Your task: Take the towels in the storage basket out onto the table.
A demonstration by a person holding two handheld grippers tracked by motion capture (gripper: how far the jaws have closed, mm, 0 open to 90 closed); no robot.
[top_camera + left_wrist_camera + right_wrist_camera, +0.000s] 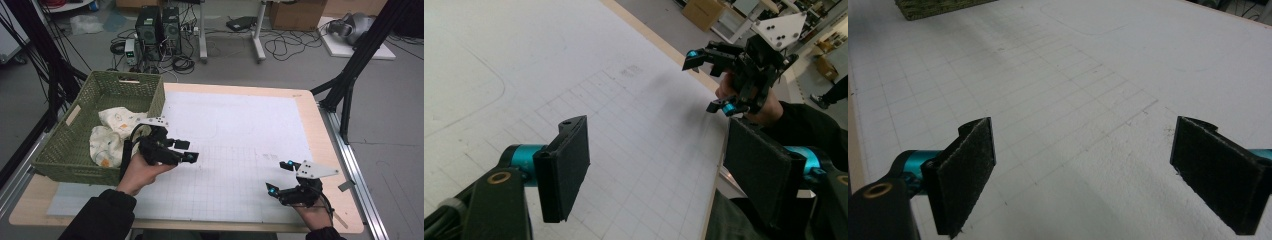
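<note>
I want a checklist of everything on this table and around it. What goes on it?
Surface: white grid mat on a wooden table.
Job's things: cream patterned cloths piled in the green woven basket at the table's left.
Clutter: nothing seen on the mat.
Grippers: left gripper open beside the basket, nothing between its fingers; right gripper open, holding nothing.
Cables: black cable trailing from the left gripper; floor cables.
Surroundings: computer towers, cardboard box.

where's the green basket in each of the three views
High view: green basket sits at the table's left edge, cloth inside, beside the left gripper.
Left gripper view: I can't place it here.
Right gripper view: a strip of its base at the top left.
Shared landmark: the white grid mat.
</note>
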